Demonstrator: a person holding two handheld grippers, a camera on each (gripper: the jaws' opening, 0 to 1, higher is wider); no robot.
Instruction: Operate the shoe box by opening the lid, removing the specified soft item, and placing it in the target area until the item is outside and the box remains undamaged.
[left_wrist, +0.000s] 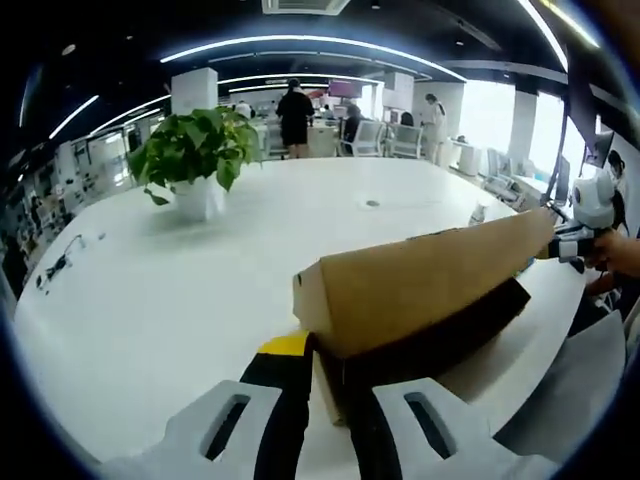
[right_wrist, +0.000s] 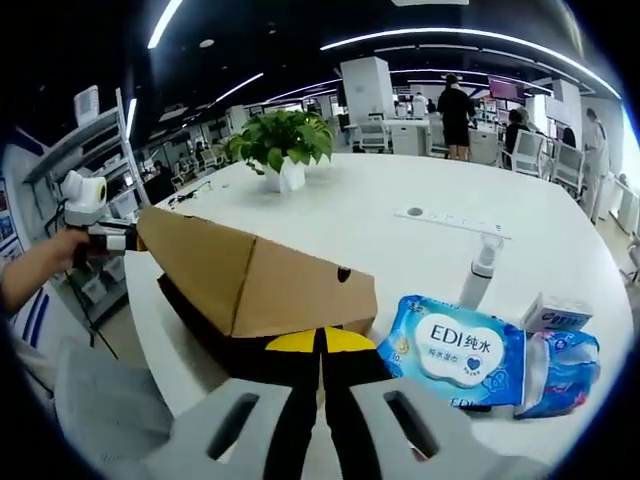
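Nearest the lens in the left gripper view, the left gripper (left_wrist: 325, 400) is seen pinched on the near end of the shoe box (left_wrist: 420, 300), its jaws pressed around the cardboard edge. Behind the box to the left, a potted plant (left_wrist: 195, 155) is set on the white table (left_wrist: 150, 290). At the box's far right end, the other gripper is held by a hand (left_wrist: 612, 250). In the right gripper view, the right gripper (right_wrist: 322, 385) is closed on the box end nearest it, with the brown lid (right_wrist: 250, 275) raised and tilted over the dark base. Just right of the box, a blue wipes pack (right_wrist: 455, 355) is laid, with a small spray bottle (right_wrist: 480, 265) behind it.
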